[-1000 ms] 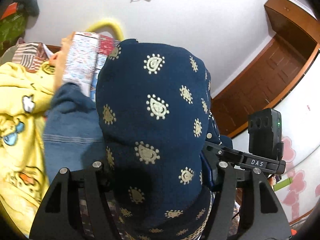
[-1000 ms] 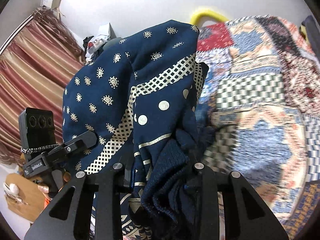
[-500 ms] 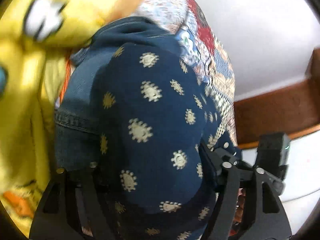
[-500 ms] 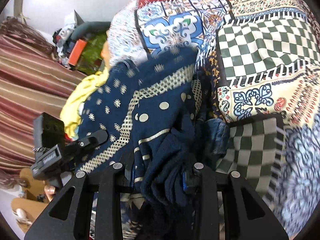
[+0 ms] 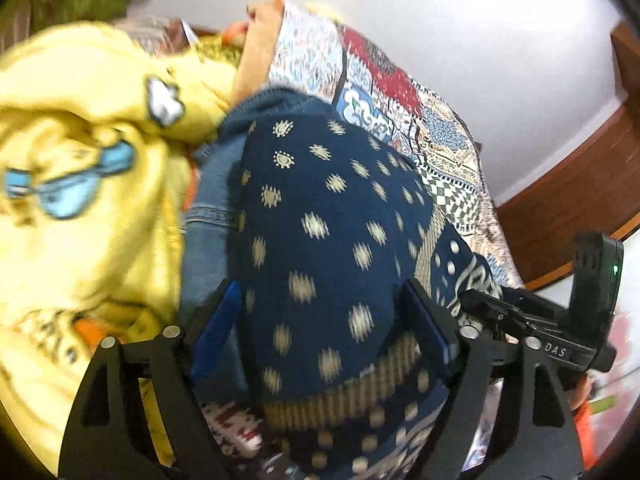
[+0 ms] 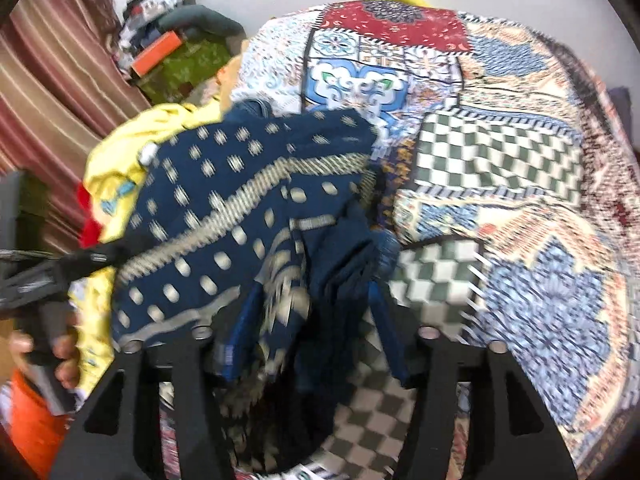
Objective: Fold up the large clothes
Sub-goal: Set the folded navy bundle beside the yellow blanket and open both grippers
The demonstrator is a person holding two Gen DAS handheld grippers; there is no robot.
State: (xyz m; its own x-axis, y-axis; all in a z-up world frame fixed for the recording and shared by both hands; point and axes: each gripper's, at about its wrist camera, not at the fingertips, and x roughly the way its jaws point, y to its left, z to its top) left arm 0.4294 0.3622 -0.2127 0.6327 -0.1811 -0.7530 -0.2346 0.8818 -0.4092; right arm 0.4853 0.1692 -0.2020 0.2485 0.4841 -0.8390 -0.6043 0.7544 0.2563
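Two grippers — left gripper [image 5: 324, 328] and right gripper [image 6: 308, 324] — are opening their jaws around the navy printed garment [image 5: 320, 216], which lies bunched between them on a patchwork bedspread [image 6: 500, 152] beside yellow clothing [image 5: 80, 120].

colours and patterns on the bed

navy garment [image 5: 328, 240]: dark blue, cream paisley-like motifs, a cream lattice band, larger cream dots below it. yellow garment [image 5: 80, 128]: bright yellow with light-blue, white and orange cartoon print. denim piece [image 5: 208, 216]: mid blue. bedspread [image 6: 500, 168]: patchwork of green-and-white checks, red panel, blue-and-white ornament, orange-and-cream geometric blocks. curtain [image 6: 52, 80]: maroon with pale stripes. gripper pads [image 5: 218, 332]: blue on black frames.
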